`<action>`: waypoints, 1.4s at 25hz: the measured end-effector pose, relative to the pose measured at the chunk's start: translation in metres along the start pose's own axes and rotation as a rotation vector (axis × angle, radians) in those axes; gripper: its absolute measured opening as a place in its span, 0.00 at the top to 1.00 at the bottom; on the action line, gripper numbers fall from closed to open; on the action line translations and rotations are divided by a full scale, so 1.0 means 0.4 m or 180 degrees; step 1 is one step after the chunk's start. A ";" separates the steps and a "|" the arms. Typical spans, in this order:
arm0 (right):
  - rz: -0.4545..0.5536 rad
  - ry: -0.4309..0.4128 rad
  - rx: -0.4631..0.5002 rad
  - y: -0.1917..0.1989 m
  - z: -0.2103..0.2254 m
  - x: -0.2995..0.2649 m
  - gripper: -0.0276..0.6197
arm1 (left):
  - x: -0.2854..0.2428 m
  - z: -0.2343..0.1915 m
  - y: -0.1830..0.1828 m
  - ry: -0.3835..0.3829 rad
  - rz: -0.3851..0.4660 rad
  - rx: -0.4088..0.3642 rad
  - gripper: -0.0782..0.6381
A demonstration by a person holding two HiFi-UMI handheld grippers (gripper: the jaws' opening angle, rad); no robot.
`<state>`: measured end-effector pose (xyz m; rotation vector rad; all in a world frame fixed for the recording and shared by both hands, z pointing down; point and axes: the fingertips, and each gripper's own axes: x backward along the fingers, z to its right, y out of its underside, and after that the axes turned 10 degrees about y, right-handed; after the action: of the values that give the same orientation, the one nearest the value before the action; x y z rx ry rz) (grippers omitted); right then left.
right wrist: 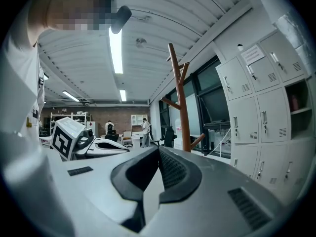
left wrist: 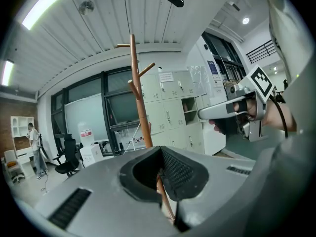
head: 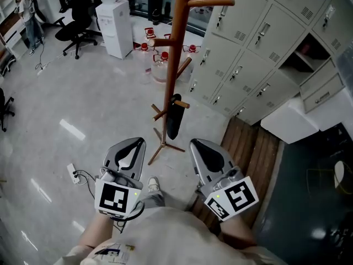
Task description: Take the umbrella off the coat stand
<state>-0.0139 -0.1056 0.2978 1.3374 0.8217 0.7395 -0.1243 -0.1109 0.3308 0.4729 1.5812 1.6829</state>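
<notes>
A slim brown wooden coat stand runs from the top centre of the head view to its middle. It is a round, smooth pole with short pegs angled off it and thin splayed legs on the glossy pale floor. The task's thing, a black folded fabric umbrella, narrow and limp, hangs from a low peg at the centre of the frame, close against the pole.

Matte grey metal lockers with slotted vents and small handles fill the upper right. A white boxy water dispenser stands at the upper left.

I hold both tools side by side in the lower half of the frame, pointing roughly level at the stand. My left gripper, a smooth grey plastic shell with ribbed black rubber pads, has its tips pressed together on nothing. My right gripper looks the same and is likewise closed and empty. Both sit below the umbrella in the picture, well apart from it.
</notes>
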 end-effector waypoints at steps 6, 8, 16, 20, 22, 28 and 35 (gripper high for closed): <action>0.0003 0.0161 0.0010 -0.015 0.026 -0.123 0.95 | -0.053 -0.122 0.008 0.0105 0.0004 -0.0016 0.88; 0.0011 0.0214 0.0008 -0.019 0.031 -0.152 0.95 | -0.065 -0.152 0.007 0.0146 0.0034 -0.0034 0.88; -0.0016 0.0399 0.0076 -0.017 0.062 -0.206 0.95 | -0.125 -0.209 0.008 0.0275 0.0102 -0.0014 0.88; -0.0017 0.0486 0.0051 -0.015 0.102 -0.207 0.95 | -0.161 -0.196 0.010 0.0385 0.0083 -0.0019 0.88; -0.0006 0.0499 0.0015 -0.012 0.121 -0.206 0.95 | -0.176 -0.191 0.015 0.0389 0.0031 0.0023 0.88; -0.0027 0.0466 -0.0039 0.002 0.170 -0.202 0.95 | -0.215 -0.165 0.022 0.0377 -0.0079 0.0117 0.88; -0.0024 0.0444 -0.0094 0.017 0.242 -0.199 0.94 | -0.271 -0.132 0.039 0.0344 -0.0195 0.0192 0.88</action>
<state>0.0263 -0.2229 0.3161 1.2661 0.9224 0.8430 -0.0973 -0.2252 0.3618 0.3655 1.7112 1.6422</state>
